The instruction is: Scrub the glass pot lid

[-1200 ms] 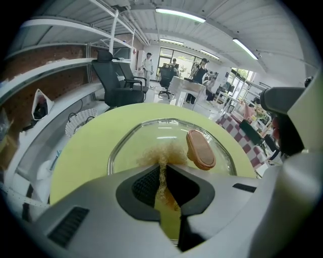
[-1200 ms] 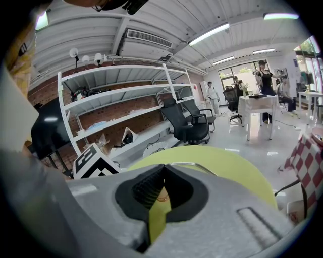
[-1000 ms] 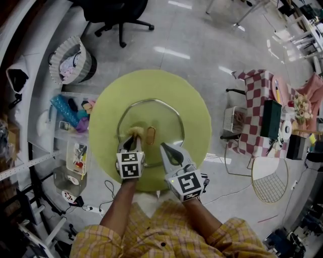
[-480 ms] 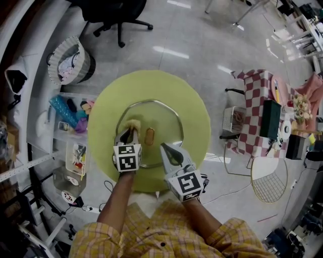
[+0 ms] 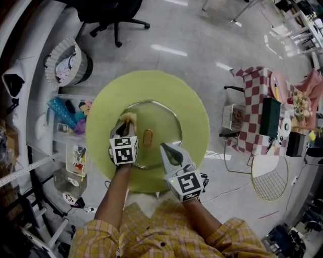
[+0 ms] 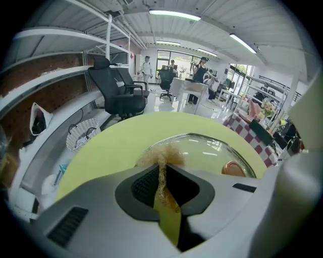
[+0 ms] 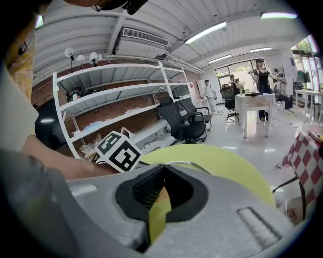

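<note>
Lid (image 5: 162, 118), glass, round, metal-rimmed. Lying flat, knob up, at the middle of a round yellow-green table (image 5: 194, 108). Clear enough to show the table top through it.

Knob (image 5: 147, 137), oval, copper-coloured. Fixed at the lid's centre, just right of the left gripper.

Scourer (image 5: 128, 118), golden, fibrous, frayed into a tuft. Pinched between the jaws of the left gripper and pressed onto the glass at the lid's left side, inside the rim. Tuft spreading out beyond the jaw tips; a thin strand running back down between the pads.

Left gripper (image 5: 126, 124), grey, marker cube on its back. Closed tight on the scourer, reaching over the lid's left half, pointing away from the person. Held on a bare forearm.

Right gripper (image 5: 165, 149), grey, marker cube on its back. Jaws pressed together at the tips, nothing seen between them. Tips at the lid's near right edge; whether touching the rim or just above it, cannot tell. Angled towards the left gripper, with that gripper's cube showing close by in the right gripper view.

Sleeves (image 5: 166, 237), yellow checked, at the bottom of the head view.

Surroundings, on a pale glossy floor: black office chair (image 5: 113, 12) beyond the table; round basket (image 5: 68, 63) with cloth inside, to the far left; small table with a red-and-white checked cloth (image 5: 252, 101), to the right, well apart from the green one.
</note>
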Demonstrator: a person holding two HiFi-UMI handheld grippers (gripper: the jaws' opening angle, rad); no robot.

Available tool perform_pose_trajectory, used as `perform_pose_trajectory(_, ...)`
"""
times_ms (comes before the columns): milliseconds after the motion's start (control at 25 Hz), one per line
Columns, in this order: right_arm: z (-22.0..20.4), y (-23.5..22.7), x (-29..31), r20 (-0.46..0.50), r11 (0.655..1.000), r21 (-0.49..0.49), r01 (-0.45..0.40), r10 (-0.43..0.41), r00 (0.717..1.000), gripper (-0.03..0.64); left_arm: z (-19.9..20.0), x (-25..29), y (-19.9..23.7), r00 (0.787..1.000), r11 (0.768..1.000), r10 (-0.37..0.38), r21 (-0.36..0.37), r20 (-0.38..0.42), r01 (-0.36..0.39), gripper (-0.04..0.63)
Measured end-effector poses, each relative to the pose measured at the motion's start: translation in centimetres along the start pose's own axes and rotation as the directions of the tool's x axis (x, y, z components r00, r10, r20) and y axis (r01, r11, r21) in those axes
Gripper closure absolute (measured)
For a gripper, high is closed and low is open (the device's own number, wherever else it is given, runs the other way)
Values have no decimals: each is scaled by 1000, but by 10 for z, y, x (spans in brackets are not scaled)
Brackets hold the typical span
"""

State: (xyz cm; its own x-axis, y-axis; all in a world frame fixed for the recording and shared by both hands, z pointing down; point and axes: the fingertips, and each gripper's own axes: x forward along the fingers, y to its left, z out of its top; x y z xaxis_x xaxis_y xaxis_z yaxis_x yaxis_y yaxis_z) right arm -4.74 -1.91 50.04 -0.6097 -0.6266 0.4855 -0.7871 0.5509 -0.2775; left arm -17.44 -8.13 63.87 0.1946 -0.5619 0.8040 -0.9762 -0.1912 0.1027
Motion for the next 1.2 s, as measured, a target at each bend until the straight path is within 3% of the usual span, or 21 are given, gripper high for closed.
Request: perform_pose_trajectory(1200,0,-26,5,-9,1000,24,14,-14,1000,620,33,32,0,1000,1000,1,10,-7,-1,557)
